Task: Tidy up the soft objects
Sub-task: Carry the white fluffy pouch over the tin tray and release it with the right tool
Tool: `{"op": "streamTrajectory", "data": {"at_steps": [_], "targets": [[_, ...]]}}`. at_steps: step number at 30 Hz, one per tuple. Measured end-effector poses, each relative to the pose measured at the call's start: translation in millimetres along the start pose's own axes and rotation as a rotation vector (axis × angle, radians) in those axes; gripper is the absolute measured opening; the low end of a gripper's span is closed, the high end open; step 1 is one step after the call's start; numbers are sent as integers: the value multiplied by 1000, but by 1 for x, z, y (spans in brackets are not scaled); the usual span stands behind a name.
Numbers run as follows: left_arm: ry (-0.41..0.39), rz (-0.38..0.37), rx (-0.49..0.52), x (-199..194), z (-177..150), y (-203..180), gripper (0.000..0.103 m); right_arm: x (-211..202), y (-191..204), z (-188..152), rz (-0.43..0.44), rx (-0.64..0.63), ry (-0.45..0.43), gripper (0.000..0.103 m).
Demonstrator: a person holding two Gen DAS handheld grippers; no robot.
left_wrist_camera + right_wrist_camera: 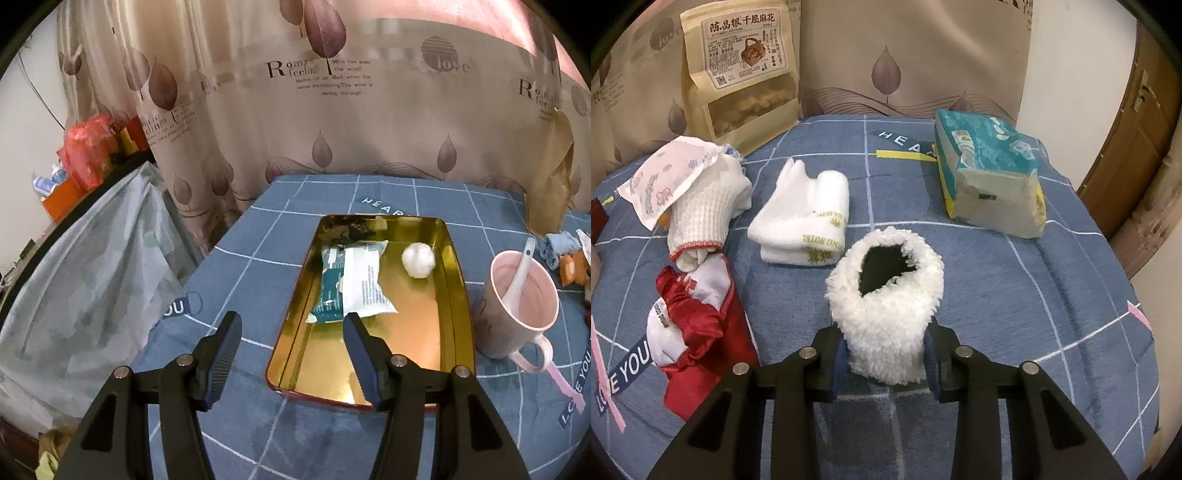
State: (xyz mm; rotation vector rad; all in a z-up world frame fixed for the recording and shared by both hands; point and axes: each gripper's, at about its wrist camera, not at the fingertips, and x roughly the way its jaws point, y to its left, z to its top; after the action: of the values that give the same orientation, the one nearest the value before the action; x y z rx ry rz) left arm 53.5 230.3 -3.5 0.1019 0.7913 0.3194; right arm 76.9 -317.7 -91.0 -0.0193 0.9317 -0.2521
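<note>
Clamping the fluffy white fleece piece (886, 314) between the pads of our right gripper (886, 360), we are holding it above the blue checked tablecloth (1015, 314), its dark opening facing up, near the folded white towel (805, 225) and the tissue pack (990, 173). We are keeping our left gripper (291, 354) apart and empty over the near end of the gold tin tray (461, 314) (a wipes packet (351, 284) and a white ball (418, 259) are lying inside it), with a pink mug (517, 317) standing just beside the tray.
</note>
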Motion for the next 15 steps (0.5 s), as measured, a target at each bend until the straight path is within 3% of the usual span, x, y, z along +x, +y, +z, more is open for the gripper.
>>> {"op": "streamTrajectory", "data": {"at_steps": [7, 15], "targets": [[4, 6, -70, 7, -3, 18, 59, -28, 18, 28, 19, -7, -57, 31], [40, 24, -114, 19, -9, 30, 59, -78, 103, 65, 189, -152, -153, 31]]}}
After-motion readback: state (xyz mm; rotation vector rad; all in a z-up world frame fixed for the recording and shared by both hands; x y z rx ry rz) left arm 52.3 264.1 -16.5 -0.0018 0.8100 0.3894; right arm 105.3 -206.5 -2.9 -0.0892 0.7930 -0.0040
